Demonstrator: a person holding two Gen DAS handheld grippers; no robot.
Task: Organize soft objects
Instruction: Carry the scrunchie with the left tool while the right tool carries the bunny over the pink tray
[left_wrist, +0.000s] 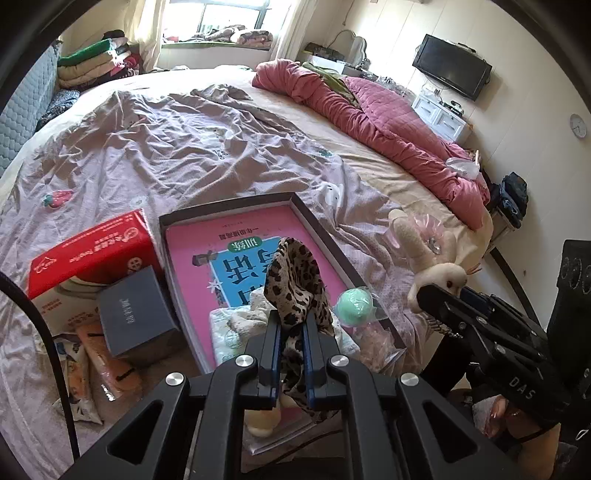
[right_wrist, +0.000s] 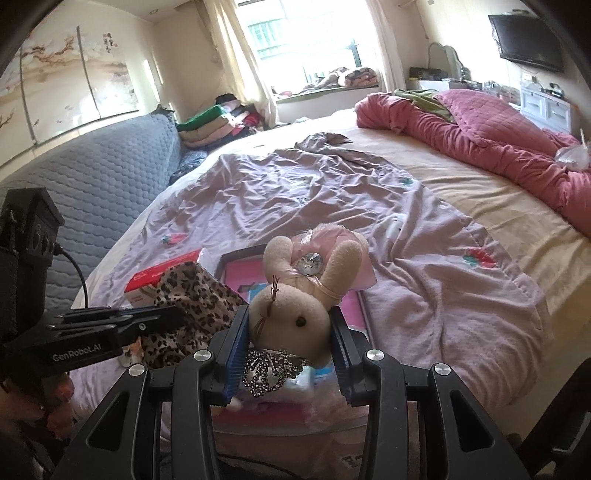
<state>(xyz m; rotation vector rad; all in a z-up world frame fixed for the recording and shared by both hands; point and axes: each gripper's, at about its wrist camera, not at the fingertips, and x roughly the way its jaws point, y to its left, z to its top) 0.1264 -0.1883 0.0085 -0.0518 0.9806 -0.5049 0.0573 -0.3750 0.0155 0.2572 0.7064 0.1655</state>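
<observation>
My left gripper (left_wrist: 291, 325) is shut on a leopard-print cloth (left_wrist: 295, 284) and holds it above a dark shallow box (left_wrist: 314, 218) lined with a pink book. In the box lie a mint-green ball (left_wrist: 354, 301) and a white fluffy item (left_wrist: 247, 317). My right gripper (right_wrist: 290, 325) is shut on a cream plush rabbit (right_wrist: 291, 310) with a pink dress and a beaded charm, held just right of the box. The rabbit (left_wrist: 439, 273) and right gripper (left_wrist: 443, 306) show at the right of the left wrist view; the cloth (right_wrist: 192, 295) and left gripper (right_wrist: 162, 314) show in the right wrist view.
A red tissue box (left_wrist: 92, 254), a grey box (left_wrist: 136, 314) and packets (left_wrist: 107, 362) lie left of the dark box. The bed carries a wrinkled lilac sheet (left_wrist: 166, 147) and a red quilt (left_wrist: 388, 122). Folded clothes (left_wrist: 96, 59) are stacked at the far left.
</observation>
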